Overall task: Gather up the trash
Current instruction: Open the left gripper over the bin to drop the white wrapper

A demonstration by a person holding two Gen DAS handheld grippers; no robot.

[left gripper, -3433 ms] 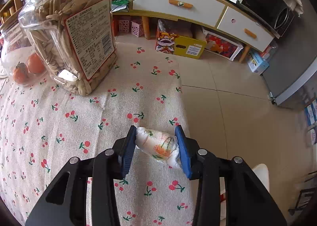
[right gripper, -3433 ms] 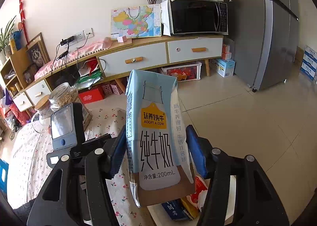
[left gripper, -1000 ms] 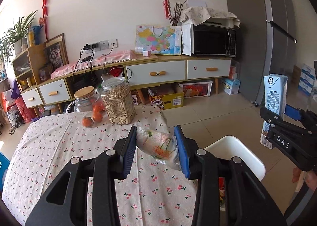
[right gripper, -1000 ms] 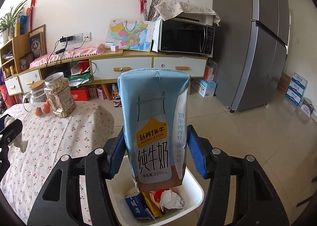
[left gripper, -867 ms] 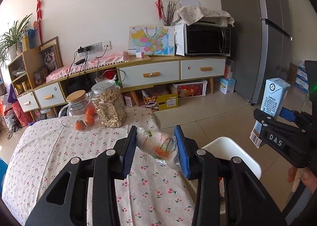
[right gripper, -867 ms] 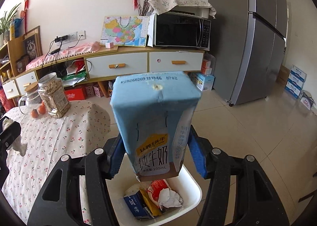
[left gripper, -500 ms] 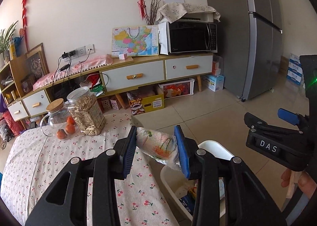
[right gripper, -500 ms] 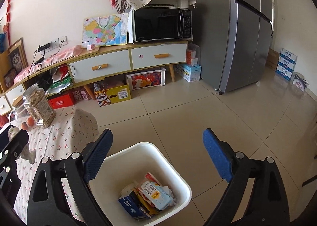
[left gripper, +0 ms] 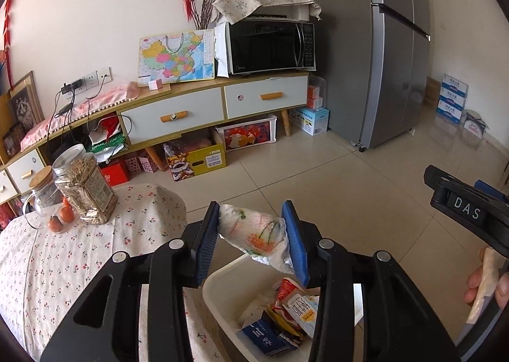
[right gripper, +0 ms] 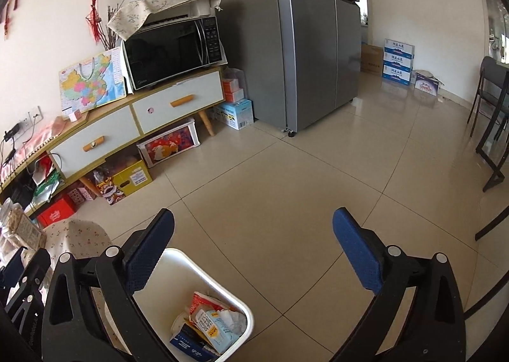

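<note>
Left gripper: my left gripper (left gripper: 253,236) has its two blue pads pressed on a crumpled white plastic wrapper with orange and green print (left gripper: 254,235), which hangs between them in the air

Wrapper position: I see it above the near rim of the white plastic trash bin (left gripper: 222,282), tilted, with its lower right end pointing down to the opening

Right gripper: my right gripper (right gripper: 253,250) stands wide apart with nothing between its blue pads; in the left view I see its black body with the letters DAS at the right edge, and some of my fingers (left gripper: 477,282) under it

Trash bin: it stands on the beige tiled floor (right gripper: 286,203), just beside the table; inside lie a blue carton (right gripper: 191,343), a pale blue milk carton with yellow label (right gripper: 213,327), a red and white packet (right gripper: 203,300) and crumpled white paper; I cannot tell more of the pieces

Table: a round table with white cloth printed with red cherries (left gripper: 63,250) is at my left; on it stand a clear plastic jar full of pale seeds (left gripper: 84,187) and a glass jar with wooden lid (left gripper: 43,193), touching or almost touching each other, with small orange fruits (left gripper: 62,217) low behind the glass

Background: a black microwave (left gripper: 270,44) on a long wooden sideboard with white drawers (left gripper: 191,107), and a grey refrigerator (right gripper: 302,44) beside
</note>
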